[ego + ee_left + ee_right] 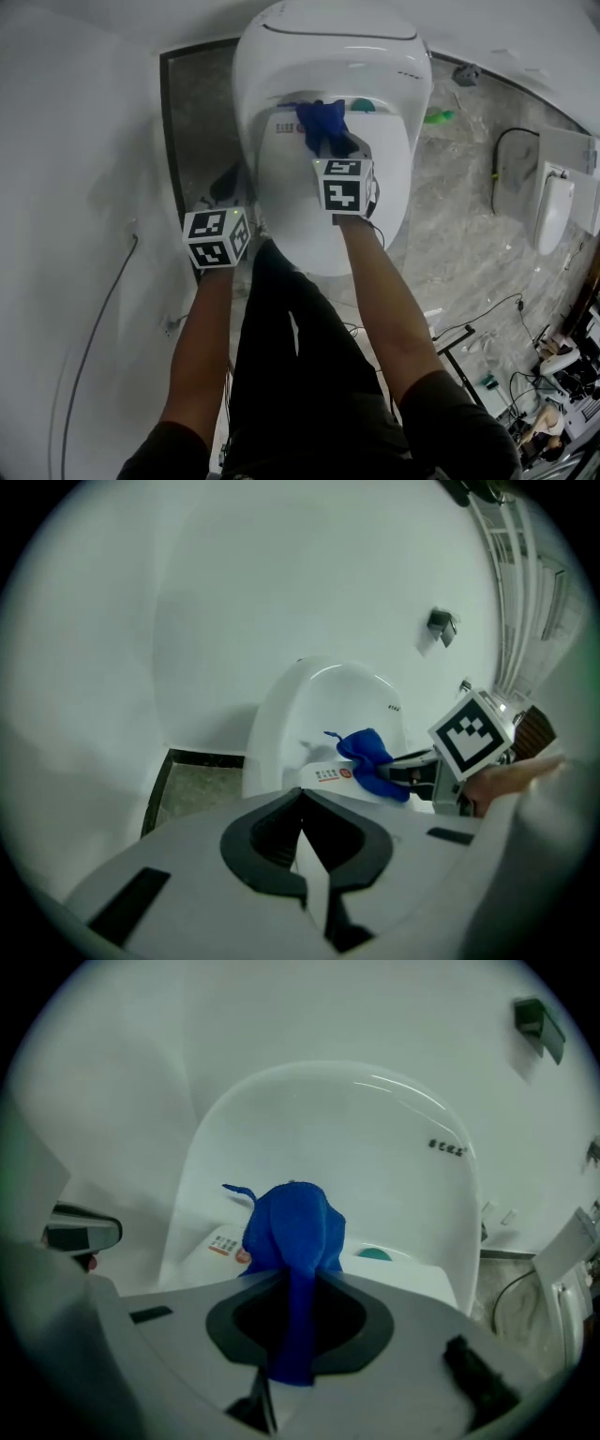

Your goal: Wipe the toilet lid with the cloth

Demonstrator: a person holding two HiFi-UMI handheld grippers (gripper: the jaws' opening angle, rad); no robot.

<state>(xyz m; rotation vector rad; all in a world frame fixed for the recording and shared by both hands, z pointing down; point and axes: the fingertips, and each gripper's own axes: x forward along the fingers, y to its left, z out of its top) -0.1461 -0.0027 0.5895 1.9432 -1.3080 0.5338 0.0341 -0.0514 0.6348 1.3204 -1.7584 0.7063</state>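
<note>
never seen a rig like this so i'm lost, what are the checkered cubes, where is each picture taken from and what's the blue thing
No robot: a person holds a two-jaw gripper in each hand; the checkered cubes are parts of them. The head view looks down from the person's head onto a white toilet. The other two cameras ride on the grippers. The right gripper is shut on a blue cloth over the toilet; the left gripper is shut, empty, beside it.

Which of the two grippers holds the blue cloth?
The right gripper: its fingers clamp the blue cloth; the left gripper is shut on nothing.
</note>
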